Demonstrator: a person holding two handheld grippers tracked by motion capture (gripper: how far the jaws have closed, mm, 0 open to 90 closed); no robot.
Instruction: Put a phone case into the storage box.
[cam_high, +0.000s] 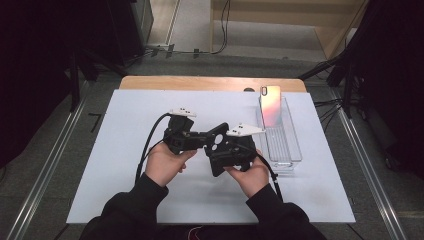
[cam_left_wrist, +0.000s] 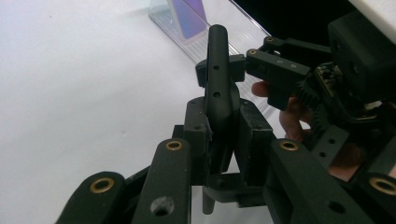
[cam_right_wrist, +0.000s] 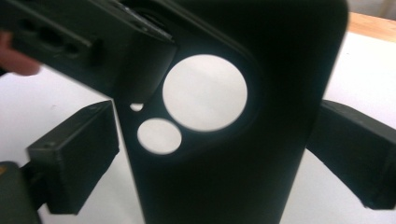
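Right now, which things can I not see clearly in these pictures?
1. Right gripper view: the black phone case with round holes is blurred; whether the jaws of the right gripper press it is unclear.
2. Left gripper view: the shiny pinkish phone is cut off by the top edge.
3. High view: the right gripper's body hides most of the case.

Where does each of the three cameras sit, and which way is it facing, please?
High view: above the person's side, looking forward and down on the white table; both hands, sleeves and grippers show.
Left gripper view: rides the left gripper, looking along its jaws shut on the black phone case edge.
Right gripper view: rides the right gripper, facing the case's camera cutout.
Shared: the case in all three; the clear tray with the phone in two.
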